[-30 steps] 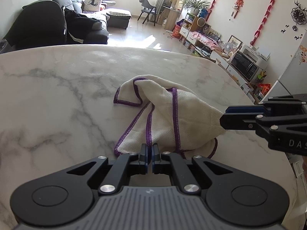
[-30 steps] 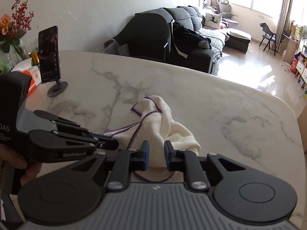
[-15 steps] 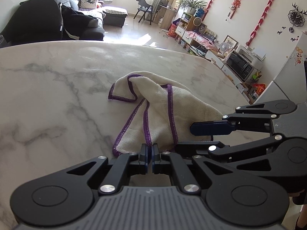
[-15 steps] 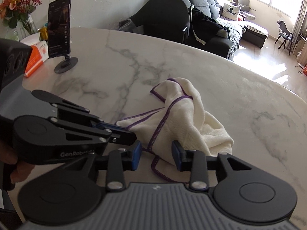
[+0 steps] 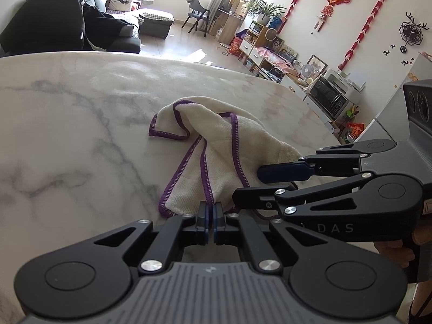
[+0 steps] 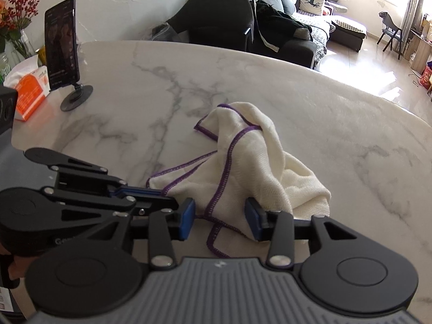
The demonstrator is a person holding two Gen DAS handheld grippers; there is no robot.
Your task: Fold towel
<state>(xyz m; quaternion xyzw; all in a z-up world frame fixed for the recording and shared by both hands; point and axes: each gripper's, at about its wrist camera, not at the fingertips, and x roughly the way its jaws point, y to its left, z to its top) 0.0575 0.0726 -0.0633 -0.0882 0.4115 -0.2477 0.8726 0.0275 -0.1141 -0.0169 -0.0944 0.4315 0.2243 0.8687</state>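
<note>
Marble table (image 6: 310, 102): towel (image 6: 251, 159), phone stand (image 6: 77, 98), tissue box (image 6: 28, 95).

Right claw (image 6: 219, 220) wider around towel (image 6: 251, 159).

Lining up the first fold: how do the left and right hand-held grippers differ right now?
The left hand-held gripper has its jaws closed at the towel's near purple-stitched edge; the right hand-held gripper has its jaws spread wide, with towel cloth between them. Whether the left actually pinches cloth cannot be told. In the left wrist view, the right comes in from the side, across the left's front. Both sit low at the towel's near edge on the marble table.
</note>
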